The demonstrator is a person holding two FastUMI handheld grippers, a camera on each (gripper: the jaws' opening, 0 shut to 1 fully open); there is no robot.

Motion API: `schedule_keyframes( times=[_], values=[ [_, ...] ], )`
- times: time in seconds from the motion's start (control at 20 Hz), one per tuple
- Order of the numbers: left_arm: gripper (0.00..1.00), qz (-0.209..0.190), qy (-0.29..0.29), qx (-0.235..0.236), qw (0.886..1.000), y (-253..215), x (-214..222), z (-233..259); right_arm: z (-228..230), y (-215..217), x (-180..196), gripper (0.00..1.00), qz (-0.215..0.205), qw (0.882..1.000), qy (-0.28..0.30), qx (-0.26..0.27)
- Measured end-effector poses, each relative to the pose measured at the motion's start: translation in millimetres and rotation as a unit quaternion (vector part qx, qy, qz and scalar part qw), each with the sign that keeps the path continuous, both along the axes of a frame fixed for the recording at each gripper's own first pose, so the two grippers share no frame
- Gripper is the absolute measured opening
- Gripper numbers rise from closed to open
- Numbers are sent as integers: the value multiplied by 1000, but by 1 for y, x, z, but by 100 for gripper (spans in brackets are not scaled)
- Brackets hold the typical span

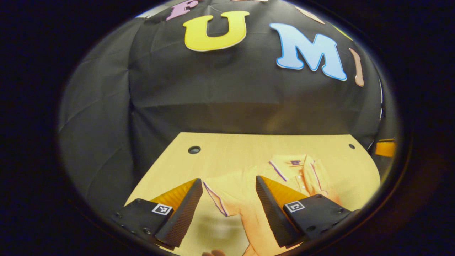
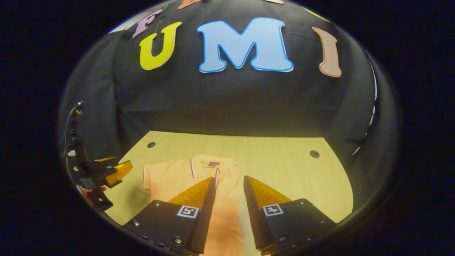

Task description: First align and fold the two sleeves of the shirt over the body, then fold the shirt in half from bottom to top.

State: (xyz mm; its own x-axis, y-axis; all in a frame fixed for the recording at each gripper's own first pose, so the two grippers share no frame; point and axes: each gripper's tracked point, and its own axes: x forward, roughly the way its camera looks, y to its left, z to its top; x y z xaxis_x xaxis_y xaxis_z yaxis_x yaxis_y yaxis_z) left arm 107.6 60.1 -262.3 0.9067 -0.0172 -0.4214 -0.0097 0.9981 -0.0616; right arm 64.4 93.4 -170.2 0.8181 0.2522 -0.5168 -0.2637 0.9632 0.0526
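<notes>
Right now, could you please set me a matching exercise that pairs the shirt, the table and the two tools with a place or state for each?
1 shirt
2 table
3 left tool
4 right tool

A open, aimed at the shirt's middle
B lies flat, collar toward the wall
C open, aimed at the spread sleeve
D wooden, round holes near its far corners

Pairs: 1-B, 2-D, 3-C, 4-A

Shirt point(image 2: 224, 213): orange polo, striped-trim collar, flat on bench point(image 2: 284, 160), one sleeve point(image 2: 156, 177) spread, other folded over body.
</notes>
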Motion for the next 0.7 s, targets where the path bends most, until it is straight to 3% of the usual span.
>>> schedule_keyframes(
  times=[0.4,0.6,0.7],
  values=[
    [99,25,100,-27,994,-5,35,-118,43,-41,-49,51,-63,998,-17,18],
    [100,38,139,-20,989,-1,35,-148,47,-52,-64,51,-87,996,-11,19],
    [98,37,133,-13,990,-2,39,-147,45,-52,-64,51,-95,995,-7,22]
  ],
)
